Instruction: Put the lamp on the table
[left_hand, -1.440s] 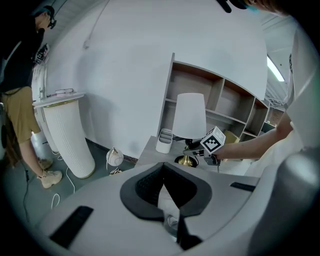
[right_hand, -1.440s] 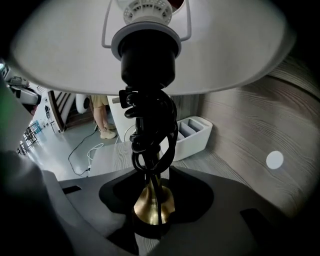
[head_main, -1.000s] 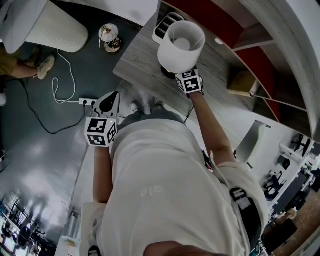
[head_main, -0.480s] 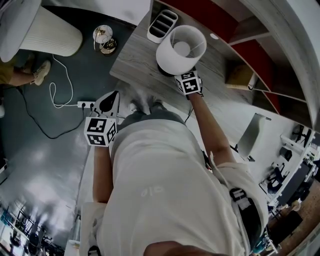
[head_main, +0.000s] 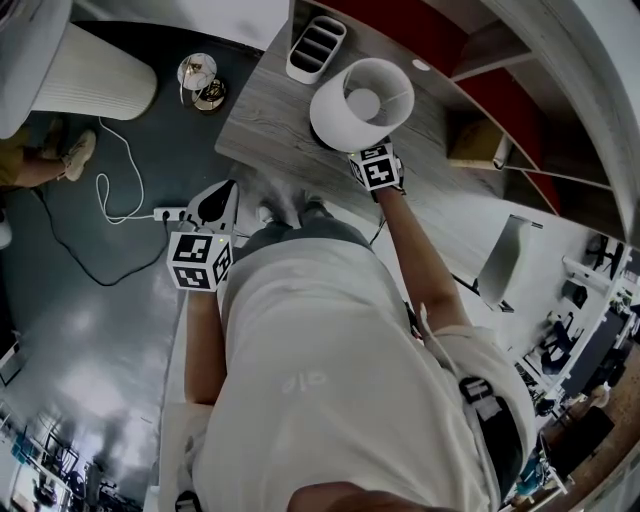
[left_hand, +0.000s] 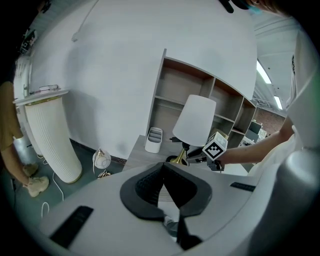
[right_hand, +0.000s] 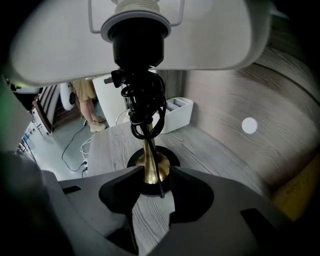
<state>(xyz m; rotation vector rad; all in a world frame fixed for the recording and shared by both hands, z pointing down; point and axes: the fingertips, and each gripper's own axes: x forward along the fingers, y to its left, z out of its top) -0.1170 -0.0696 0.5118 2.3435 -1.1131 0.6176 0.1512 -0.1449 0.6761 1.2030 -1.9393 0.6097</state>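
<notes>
the right gripper (right_hand: 151, 175) is clamping the lamp (right_hand: 148, 150) low on its brass stem, just above the round black base, which is sitting on the grey wood table (right_hand: 215, 150). the lamp is standing upright, wearing a white drum shade, with a black cord bunching under the socket. in the head view the shade is covering stem and base. the left gripper (left_hand: 164, 184) is hanging off the table, jaws pressing together on nothing.
</notes>
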